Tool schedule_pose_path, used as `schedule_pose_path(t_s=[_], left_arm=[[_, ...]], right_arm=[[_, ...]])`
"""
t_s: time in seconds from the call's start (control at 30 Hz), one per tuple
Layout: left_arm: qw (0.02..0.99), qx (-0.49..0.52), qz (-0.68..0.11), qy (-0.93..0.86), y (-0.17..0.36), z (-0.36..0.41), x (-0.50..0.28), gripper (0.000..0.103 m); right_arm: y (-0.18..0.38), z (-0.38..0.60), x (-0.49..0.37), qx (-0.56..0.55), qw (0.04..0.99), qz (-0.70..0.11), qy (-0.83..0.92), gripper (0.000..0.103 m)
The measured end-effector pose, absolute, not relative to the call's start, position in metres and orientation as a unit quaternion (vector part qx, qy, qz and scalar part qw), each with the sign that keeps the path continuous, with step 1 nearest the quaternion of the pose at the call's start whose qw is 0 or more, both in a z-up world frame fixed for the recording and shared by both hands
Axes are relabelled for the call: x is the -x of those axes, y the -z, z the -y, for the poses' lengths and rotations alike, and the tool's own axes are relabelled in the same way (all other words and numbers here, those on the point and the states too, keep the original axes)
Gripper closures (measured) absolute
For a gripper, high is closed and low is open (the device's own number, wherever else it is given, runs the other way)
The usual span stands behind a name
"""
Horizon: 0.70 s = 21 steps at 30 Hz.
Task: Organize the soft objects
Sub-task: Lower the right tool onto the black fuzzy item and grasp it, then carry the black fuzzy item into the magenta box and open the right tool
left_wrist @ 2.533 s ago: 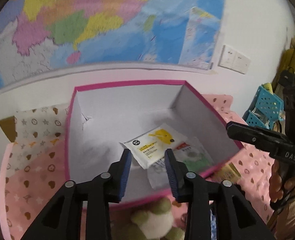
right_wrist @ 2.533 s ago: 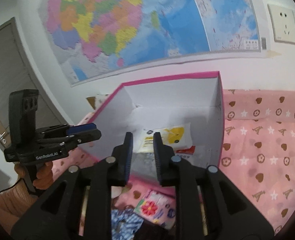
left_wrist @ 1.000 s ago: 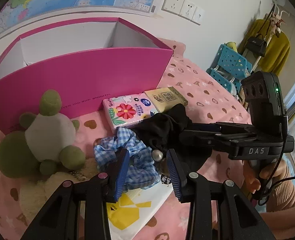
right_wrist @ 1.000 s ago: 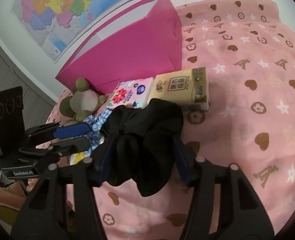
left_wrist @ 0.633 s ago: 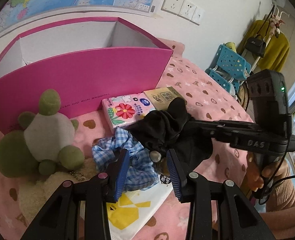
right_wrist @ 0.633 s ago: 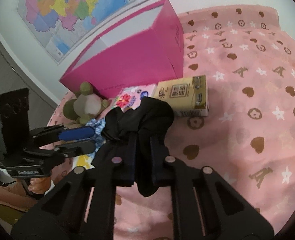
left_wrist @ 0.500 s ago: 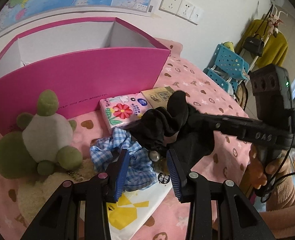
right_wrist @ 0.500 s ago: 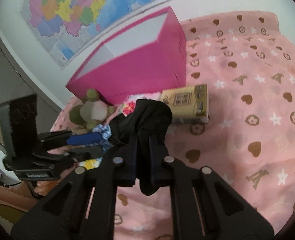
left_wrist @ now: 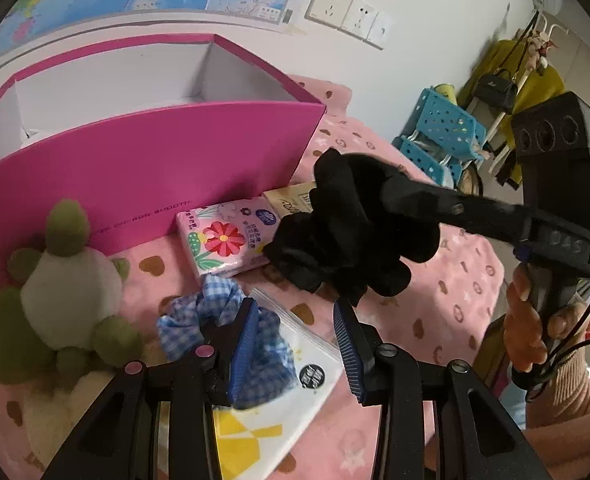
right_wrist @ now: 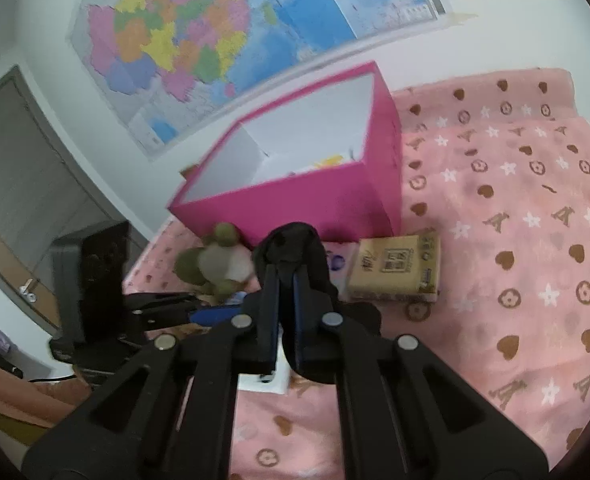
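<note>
1. In front of the pink box (left_wrist: 143, 168), on its near side, the right gripper (right_wrist: 284, 280) has its jaws clamped on a black scrunchie (left_wrist: 347, 240), held up clear of the pink bedspread (right_wrist: 515, 240).
2. Scrunchie looks light, soft, floppy: folds droop either side of the jaws. Grip is on a bunched fold; likely secure, but loose fabric could snag the box rim.
3. Left gripper (left_wrist: 295, 340) hovers nearer the camera than the box, jaws partly apart, nothing pinched; a blue gingham scrunchie (left_wrist: 215, 316) lies just under its left jaw. Also soft; best pinched on a thick gather.
4. Against the box front: floral tissue pack (left_wrist: 225, 240) and tan tissue pack (right_wrist: 395, 268), side by side.
5. Left of the tissue packs, near the box front: green-and-white plush toy (left_wrist: 59, 296).
6. Farther from the box, under the gingham scrunchie: white-and-yellow wipes packet (left_wrist: 279, 412), likely slippery film.
7. The box's tall front wall stands between scrunchie and the inside; it needs a lift over the rim.
</note>
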<state>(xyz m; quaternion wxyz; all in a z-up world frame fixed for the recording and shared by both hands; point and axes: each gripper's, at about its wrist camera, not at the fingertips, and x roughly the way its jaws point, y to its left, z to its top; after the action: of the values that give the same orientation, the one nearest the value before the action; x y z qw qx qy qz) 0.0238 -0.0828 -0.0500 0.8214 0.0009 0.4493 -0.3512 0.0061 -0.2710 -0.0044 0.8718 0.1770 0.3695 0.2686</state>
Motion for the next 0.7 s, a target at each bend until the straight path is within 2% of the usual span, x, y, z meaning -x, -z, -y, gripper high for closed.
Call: schedule_pose_path(t_s=[0.03, 0.07, 0.1, 0.17, 0.2, 0.37, 0.4, 0.43, 0.47, 0.57, 0.7], left_arm=[[0.821, -0.001, -0.452, 0.349, 0.051, 0.085, -0.026, 0.063], [0.819, -0.001, -0.455, 0.349, 0.053, 0.087, -0.027, 0.063], [0.819, -0.003, -0.456, 0.348, 0.054, 0.090, -0.028, 0.063], [0.820, -0.009, -0.457, 0.345, 0.057, 0.094, -0.030, 0.063], [0.819, -0.012, -0.458, 0.345, 0.059, 0.097, -0.031, 0.063], [0.823, -0.033, -0.458, 0.336, 0.063, 0.107, -0.033, 0.063], [0.822, -0.032, -0.459, 0.336, 0.064, 0.108, -0.034, 0.063], [0.821, -0.032, -0.460, 0.336, 0.065, 0.108, -0.035, 0.063], [0.821, -0.031, -0.461, 0.334, 0.066, 0.107, -0.036, 0.063], [0.821, -0.023, -0.461, 0.337, 0.065, 0.104, -0.037, 0.063], [0.822, -0.011, -0.454, 0.343, 0.057, 0.097, -0.037, 0.063]], right_arm=[[0.009, 0.270, -0.009, -0.167, 0.873, -0.381, -0.254, 0.087], [0.016, 0.270, -0.013, -0.155, 0.874, -0.394, -0.237, 0.078], [0.020, 0.272, -0.014, -0.155, 0.874, -0.400, -0.228, 0.062], [0.029, 0.277, -0.016, -0.164, 0.869, -0.410, -0.223, 0.042], [0.033, 0.279, -0.015, -0.167, 0.867, -0.413, -0.224, 0.042], [0.042, 0.273, -0.013, -0.163, 0.856, -0.424, -0.249, 0.041], [0.044, 0.271, -0.014, -0.161, 0.855, -0.425, -0.250, 0.045], [0.046, 0.270, -0.014, -0.162, 0.854, -0.424, -0.253, 0.053], [0.047, 0.270, -0.014, -0.164, 0.855, -0.420, -0.256, 0.077], [0.041, 0.267, -0.014, -0.166, 0.859, -0.408, -0.262, 0.085], [0.024, 0.266, -0.012, -0.164, 0.862, -0.386, -0.284, 0.086]])
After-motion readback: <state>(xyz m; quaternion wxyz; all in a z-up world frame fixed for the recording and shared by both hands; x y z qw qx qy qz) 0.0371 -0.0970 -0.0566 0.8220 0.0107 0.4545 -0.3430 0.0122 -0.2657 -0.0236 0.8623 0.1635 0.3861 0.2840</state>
